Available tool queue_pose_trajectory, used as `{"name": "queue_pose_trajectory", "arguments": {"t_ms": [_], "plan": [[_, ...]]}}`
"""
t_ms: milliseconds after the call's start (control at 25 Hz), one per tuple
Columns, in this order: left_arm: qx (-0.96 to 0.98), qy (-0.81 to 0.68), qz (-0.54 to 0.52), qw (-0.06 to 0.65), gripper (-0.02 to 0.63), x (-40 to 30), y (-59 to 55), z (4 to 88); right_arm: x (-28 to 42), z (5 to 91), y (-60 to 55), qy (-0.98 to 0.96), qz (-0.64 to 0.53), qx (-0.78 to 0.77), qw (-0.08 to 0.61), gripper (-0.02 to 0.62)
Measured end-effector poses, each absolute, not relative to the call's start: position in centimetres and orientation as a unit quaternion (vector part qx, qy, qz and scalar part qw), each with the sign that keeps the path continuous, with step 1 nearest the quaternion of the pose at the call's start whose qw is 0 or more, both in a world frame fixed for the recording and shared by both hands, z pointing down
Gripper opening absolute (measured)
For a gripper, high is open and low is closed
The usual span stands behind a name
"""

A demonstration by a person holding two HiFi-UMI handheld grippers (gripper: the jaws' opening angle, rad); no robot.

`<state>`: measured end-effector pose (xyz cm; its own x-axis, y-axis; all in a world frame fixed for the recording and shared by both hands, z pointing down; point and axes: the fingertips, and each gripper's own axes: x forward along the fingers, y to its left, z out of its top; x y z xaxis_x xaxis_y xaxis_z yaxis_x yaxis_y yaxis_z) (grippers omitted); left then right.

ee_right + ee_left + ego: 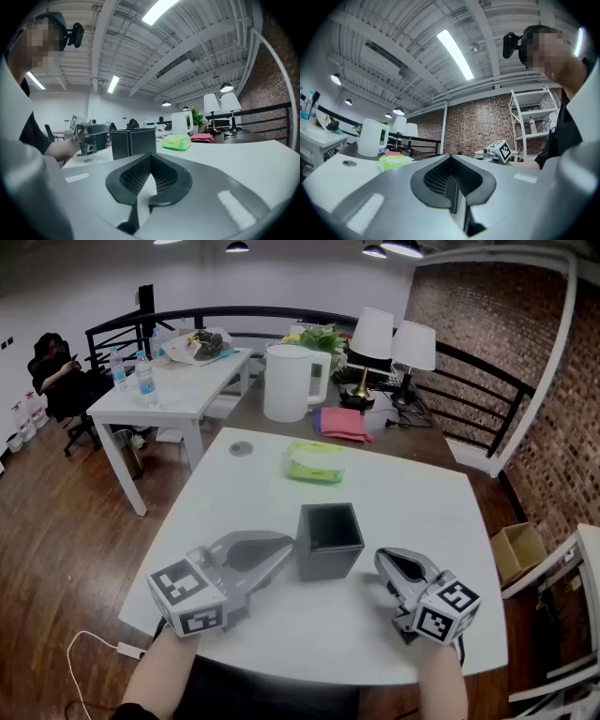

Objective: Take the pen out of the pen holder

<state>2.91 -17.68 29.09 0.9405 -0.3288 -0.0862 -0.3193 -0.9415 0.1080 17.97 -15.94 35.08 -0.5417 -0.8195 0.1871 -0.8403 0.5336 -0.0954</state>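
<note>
Overhead, head view: black pen holder (329,540) upright mid white table (422,512), between left gripper (284,549), tip just beside its left wall, and right gripper (387,561), near; pen not made out inside. Beyond it green pack (314,463); jug (291,381), pink cloth (342,423), lamps (375,334) on brown desk (248,407) behind. Wood floor (56,521), brick wall (487,324). Left gripper view: jaws pressed together, nothing between. Right gripper view: jaws meet at tips, empty; holder ahead-left.
</note>
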Motion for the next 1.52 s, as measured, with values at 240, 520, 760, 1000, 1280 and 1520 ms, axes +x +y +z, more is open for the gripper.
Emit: {"name": "queue_pose_trajectory", "arguments": {"t_ms": [240,520,760,1000,1280,1520], "plan": [[0.989,-0.134,-0.055,0.028,0.079,3.8,-16.4,27.0,17.9,35.2,-15.7,-0.874,0.088,0.473,0.061,0.014],[0.993,-0.112,0.003,-0.040,0.129,6.5,-15.1,26.7,17.8,35.1,-15.6,-0.876,0.088,0.470,0.061,0.014],[0.992,-0.128,0.000,-0.020,0.127,7.0,-16.3,27.1,17.6,35.2,-15.5,-0.878,0.088,0.467,0.062,0.014],[0.988,-0.133,0.044,-0.061,0.123,7.9,-16.2,28.5,17.6,35.2,-15.4,-0.879,0.086,0.465,0.063,0.014],[0.991,-0.131,0.024,-0.011,0.032,7.4,-16.8,28.4,17.5,35.3,-15.4,-0.879,0.087,0.466,0.062,0.014],[0.988,-0.150,-0.022,-0.014,0.031,6.4,-17.2,26.2,17.6,35.3,-15.5,-0.879,0.088,0.465,0.062,0.014]]}}
